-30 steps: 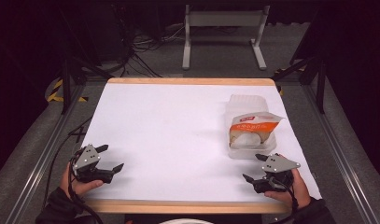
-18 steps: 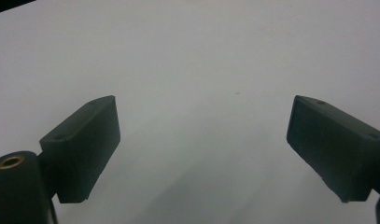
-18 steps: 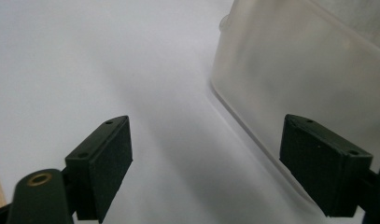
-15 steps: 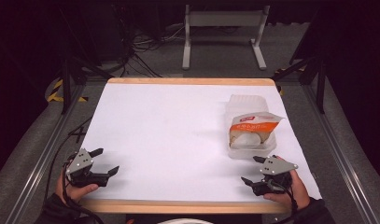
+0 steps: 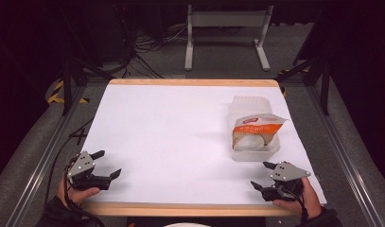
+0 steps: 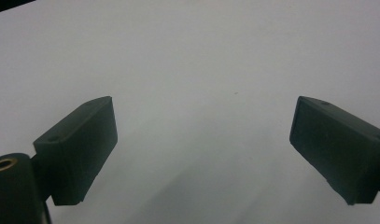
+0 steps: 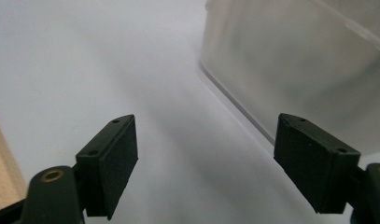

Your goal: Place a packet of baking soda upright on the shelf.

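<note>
A clear plastic container [image 5: 254, 148] stands at the right of the white table [image 5: 180, 132]. Inside it lies an orange-and-white food bag [image 5: 254, 128], its top sticking out over the rim. My right gripper [image 5: 260, 176] rests open near the front right corner, just in front of the container; the container's frosted wall [image 7: 295, 65] rises beyond its spread jaws. At the front left corner my left gripper [image 5: 108, 164] is open too, with nothing but bare white tabletop [image 6: 201, 93] between its jaws.
A wooden strip [image 5: 180, 209] runs along the table's front edge, and another along the far edge. Metal rails flank both sides. Cables and a white metal stand [image 5: 225, 33] lie on the floor behind the table.
Both hands have drawn slightly back toward the front edge of the table. The container and bag have not moved.
</note>
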Demonstrator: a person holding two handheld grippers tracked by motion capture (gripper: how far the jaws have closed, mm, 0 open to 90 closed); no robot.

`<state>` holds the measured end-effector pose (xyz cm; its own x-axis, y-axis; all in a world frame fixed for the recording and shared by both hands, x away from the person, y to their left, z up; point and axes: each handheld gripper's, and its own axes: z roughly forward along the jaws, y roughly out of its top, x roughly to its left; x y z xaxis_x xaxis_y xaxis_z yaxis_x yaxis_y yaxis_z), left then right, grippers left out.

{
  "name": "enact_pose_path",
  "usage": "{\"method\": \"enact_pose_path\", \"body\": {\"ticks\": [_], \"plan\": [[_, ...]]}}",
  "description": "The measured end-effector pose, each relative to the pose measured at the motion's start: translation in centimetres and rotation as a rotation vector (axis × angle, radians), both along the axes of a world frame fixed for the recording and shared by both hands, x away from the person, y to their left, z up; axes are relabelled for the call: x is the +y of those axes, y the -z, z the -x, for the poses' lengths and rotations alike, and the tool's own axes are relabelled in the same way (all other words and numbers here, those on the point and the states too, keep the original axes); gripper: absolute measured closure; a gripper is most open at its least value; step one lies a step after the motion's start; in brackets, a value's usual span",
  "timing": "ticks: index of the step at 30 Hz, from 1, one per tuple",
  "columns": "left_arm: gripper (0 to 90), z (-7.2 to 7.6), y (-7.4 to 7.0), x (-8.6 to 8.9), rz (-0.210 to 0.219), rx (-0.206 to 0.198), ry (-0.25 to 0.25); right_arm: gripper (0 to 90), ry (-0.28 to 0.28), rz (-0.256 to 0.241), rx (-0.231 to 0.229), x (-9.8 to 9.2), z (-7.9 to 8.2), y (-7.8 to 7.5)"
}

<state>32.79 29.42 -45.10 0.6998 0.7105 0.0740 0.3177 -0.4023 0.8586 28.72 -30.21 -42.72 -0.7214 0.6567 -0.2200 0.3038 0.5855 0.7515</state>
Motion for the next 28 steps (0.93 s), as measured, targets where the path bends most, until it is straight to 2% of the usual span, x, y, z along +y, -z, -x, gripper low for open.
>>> {"method": "enact_pose_path", "body": {"ticks": [7,19,28], "plan": [[8.2,-0.1,0.1,-0.2,-0.007,0.009,0.003,22.8,0.020,0.013,0.019,-0.3,-0.3,0.3],[8.4,-0.4,0.1,-0.6,-0.023,0.017,0.005,22.7,0.011,0.003,0.019,-0.4,-0.4,0.4],[8.6,-1.1,0.1,-1.2,-0.029,0.024,0.022,22.2,0.025,0.002,0.019,-0.8,0.0,0.5]]}}
